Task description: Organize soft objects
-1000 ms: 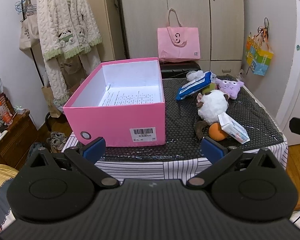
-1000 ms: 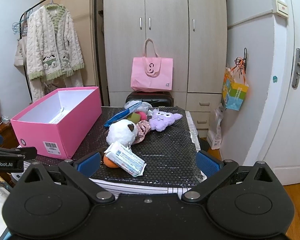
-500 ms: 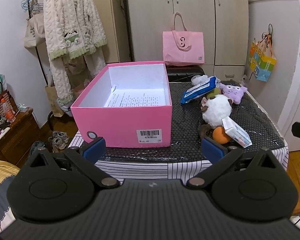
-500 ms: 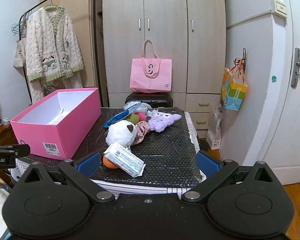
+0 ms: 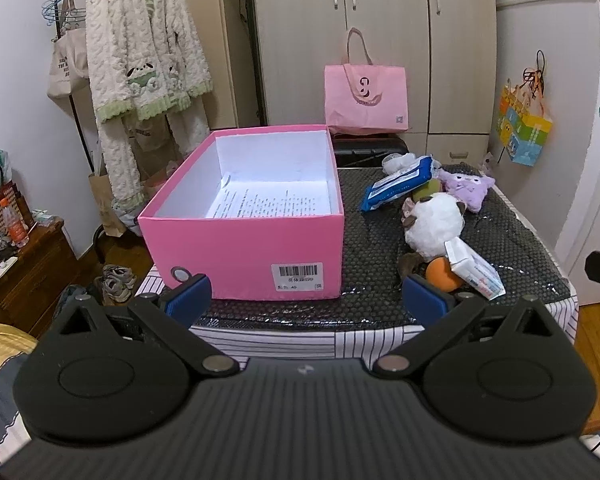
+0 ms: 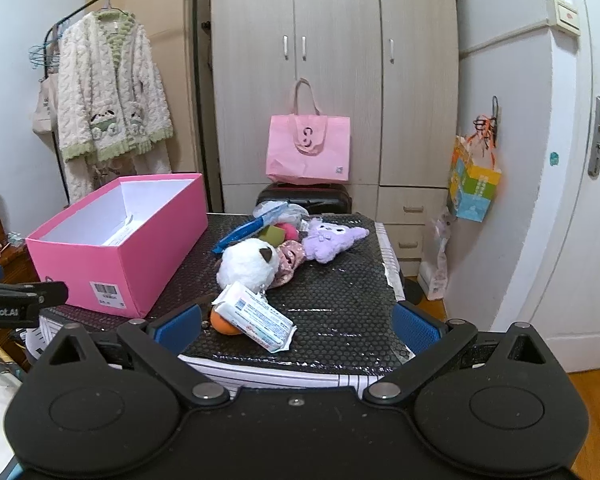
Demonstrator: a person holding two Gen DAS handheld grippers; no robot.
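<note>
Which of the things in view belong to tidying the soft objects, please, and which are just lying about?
For the job: pink box, white plush, purple plush, tissue pack, blue wipes pack, orange ball.

Lying about: pink tote bag, fleece robe, colourful gift bag, shoes.
</note>
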